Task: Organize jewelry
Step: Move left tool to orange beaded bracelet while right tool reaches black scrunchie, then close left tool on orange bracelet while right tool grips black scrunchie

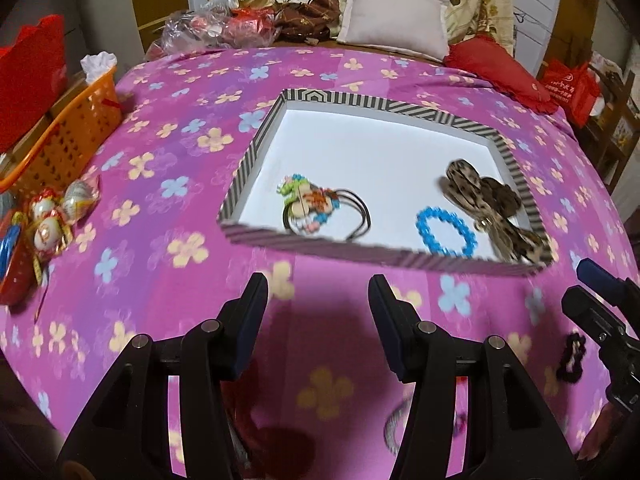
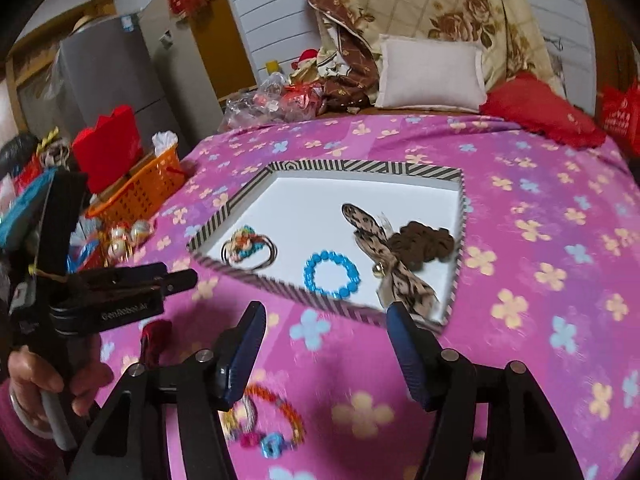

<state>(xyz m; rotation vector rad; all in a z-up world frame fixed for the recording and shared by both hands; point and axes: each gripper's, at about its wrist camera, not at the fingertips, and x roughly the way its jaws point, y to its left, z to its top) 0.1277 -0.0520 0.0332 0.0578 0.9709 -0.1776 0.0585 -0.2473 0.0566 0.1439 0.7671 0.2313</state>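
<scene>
A striped-rim tray (image 1: pixel 400 108) (image 2: pixel 360 167) with a white floor lies on the pink flowered bedspread. In it are a blue bead bracelet (image 1: pixel 446 232) (image 2: pixel 332 274), a colourful hair tie bundle (image 1: pixel 320 210) (image 2: pixel 250 250), a leopard-print bow (image 1: pixel 464 188) (image 2: pixel 372 232) and a brown scrunchie (image 2: pixel 424 244). My left gripper (image 1: pixel 318 292) is open and empty, just short of the tray's near edge. My right gripper (image 2: pixel 326 322) is open and empty, above a multicolour bracelet (image 2: pixel 272 420) on the spread. A black scrunchie (image 1: pixel 570 356) and a red hair piece (image 2: pixel 154 340) also lie outside the tray.
An orange basket (image 1: pixel 68 136) (image 2: pixel 140 192) and wrapped candies (image 1: pixel 52 216) sit at the bed's left edge. Pillows (image 1: pixel 394 20) and a red cushion (image 2: pixel 540 114) lie at the far end. The other gripper shows at the right of the left wrist view (image 1: pixel 604 320).
</scene>
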